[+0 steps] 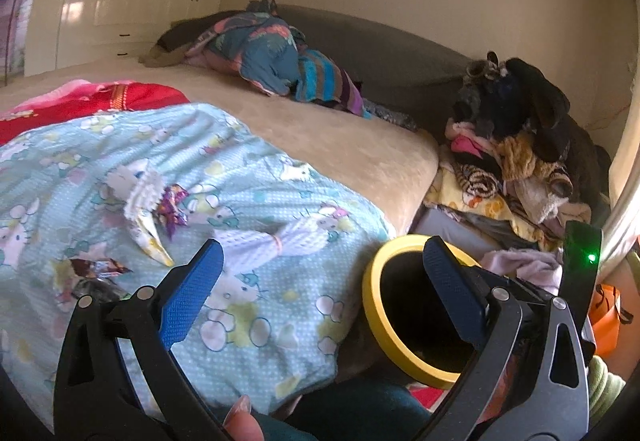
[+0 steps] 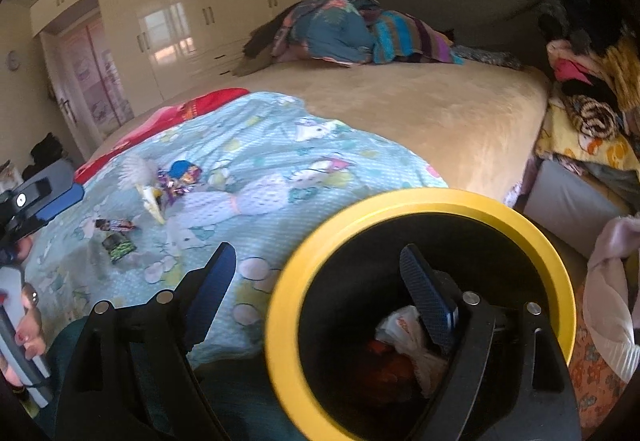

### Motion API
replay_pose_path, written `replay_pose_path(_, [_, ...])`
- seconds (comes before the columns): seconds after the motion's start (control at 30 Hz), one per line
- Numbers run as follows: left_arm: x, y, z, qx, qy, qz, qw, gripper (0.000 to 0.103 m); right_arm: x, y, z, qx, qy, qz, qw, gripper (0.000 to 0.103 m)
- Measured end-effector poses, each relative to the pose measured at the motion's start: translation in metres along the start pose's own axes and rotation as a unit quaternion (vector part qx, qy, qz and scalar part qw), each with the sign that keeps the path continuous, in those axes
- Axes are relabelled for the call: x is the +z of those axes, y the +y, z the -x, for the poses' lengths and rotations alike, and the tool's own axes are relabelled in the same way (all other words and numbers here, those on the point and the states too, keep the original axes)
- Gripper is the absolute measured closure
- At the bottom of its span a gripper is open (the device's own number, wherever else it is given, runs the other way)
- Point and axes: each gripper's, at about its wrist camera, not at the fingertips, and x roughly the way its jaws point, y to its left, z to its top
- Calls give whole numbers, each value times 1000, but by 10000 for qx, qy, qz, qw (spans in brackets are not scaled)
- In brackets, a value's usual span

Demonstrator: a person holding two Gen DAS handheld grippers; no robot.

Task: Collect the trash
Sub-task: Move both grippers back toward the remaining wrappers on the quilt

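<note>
Right gripper: jaws wide, empty.
Left gripper: wide, empty.
Bin: bottom cut off.
Wrappers: blurry.

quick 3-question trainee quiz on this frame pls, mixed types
1. True or false: the right tongs are clamped on a wrapper.
2. Multiple choice: the wrappers still to collect lie on A) the floor, B) the light blue cartoon blanket, C) the clothes pile.
3. Fill in: the bin has a ___ rim.

Key:
1. False. Both the right and the left tongs stand open and empty.
2. B.
3. Yellow. Some trash is already inside the bin.
</note>
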Motion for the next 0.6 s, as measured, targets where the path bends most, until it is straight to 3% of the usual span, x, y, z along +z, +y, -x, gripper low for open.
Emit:
replay_pose_path(0.27, [7, 22, 16, 342, -337, 113, 9988, 11, 4, 30, 7, 232, -297, 277, 9989, 19])
replay_pose_path(0.6, [10, 55, 25, 680, -451, 395, 9959, 11, 3, 61, -1, 384, -318, 544, 9973, 19])
